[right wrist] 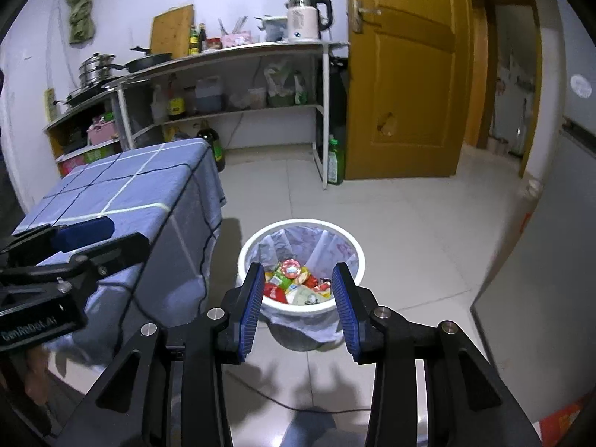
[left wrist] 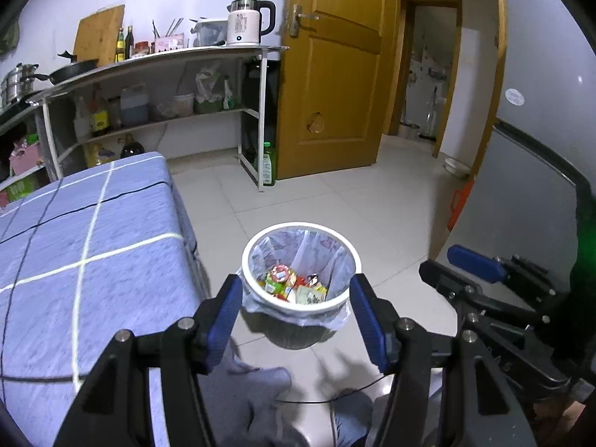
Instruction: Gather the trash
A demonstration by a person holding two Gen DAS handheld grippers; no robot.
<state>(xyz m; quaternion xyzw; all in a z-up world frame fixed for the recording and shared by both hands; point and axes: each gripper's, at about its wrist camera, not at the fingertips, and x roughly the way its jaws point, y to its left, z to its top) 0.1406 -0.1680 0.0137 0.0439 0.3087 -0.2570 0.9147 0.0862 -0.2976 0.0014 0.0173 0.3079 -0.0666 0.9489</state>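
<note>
A round white plastic waste bin, lined with a thin translucent bag, stands on the pale tiled floor just beside a table draped in a blue checked cloth. Colourful snack wrappers lie heaped in its bottom (red, yellow and green packets, mostly). The left gripper hangs above the bin with its blue-padded jaws apart and nothing between them. The right gripper hovers over the same bin, jaws likewise parted and empty. Behind, a yellow wooden door stands next to a metal shelf rack bearing a white electric kettle.
</note>
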